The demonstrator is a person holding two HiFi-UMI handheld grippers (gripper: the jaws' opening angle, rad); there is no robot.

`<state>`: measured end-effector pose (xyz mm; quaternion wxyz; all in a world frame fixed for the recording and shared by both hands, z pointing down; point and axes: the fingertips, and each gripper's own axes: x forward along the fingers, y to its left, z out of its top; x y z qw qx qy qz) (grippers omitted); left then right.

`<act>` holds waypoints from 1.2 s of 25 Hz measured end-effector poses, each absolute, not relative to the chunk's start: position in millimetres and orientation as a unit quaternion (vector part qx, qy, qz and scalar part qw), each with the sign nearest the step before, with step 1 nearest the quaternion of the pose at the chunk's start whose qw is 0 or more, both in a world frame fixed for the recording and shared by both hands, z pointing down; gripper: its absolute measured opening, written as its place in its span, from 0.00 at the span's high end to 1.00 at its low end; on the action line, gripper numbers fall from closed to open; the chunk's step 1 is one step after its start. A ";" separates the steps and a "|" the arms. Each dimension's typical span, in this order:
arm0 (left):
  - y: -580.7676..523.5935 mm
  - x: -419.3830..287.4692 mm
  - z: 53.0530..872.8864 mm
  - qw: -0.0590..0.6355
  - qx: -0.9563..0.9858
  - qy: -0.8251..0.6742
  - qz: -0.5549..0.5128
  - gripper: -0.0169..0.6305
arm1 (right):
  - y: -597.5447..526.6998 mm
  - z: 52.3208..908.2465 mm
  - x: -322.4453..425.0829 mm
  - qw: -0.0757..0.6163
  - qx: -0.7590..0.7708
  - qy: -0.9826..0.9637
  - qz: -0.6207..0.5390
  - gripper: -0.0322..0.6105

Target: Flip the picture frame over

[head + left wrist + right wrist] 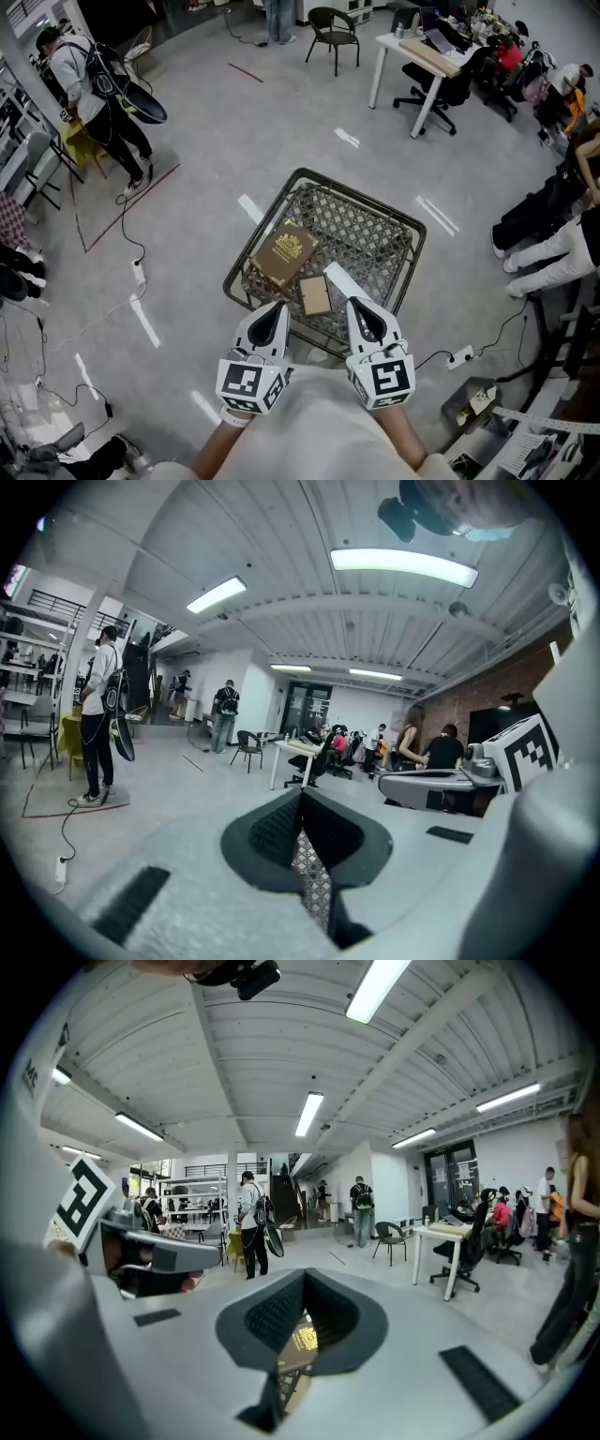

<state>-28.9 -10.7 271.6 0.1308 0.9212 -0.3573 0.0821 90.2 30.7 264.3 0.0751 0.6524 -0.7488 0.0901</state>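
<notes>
In the head view a small tan picture frame lies flat on a dark metal lattice table, just in front of a brown book with a gold emblem. My left gripper hovers at the frame's near left and my right gripper at its near right, neither touching it. Both are shut and hold nothing. In the left gripper view the jaws of the left gripper meet, with lattice showing below them. The right gripper view shows the right gripper shut, the book visible beneath.
The table stands on a grey floor. A person stands at the far left, a black chair and a white desk at the back. Seated people's legs are at the right. A power strip and cables lie nearby.
</notes>
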 end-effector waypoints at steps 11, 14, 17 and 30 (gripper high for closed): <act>-5.5 -21.4 275.5 0.141 0.920 -0.358 0.080 0.95 | 32.7 261.5 92.6 0.077 0.649 -0.753 0.080 0.93; -5.9 -19.5 276.4 0.141 0.919 -0.358 0.082 0.95 | 32.4 262.3 95.6 0.073 0.649 -0.753 0.081 0.93; -6.3 -18.4 276.7 0.144 0.918 -0.359 0.084 0.95 | 32.6 263.9 98.0 0.072 0.648 -0.753 0.085 0.92; 2.2 -11.1 280.4 0.151 0.918 -0.354 0.094 0.95 | 38.3 270.4 103.0 0.063 0.645 -0.756 0.091 0.92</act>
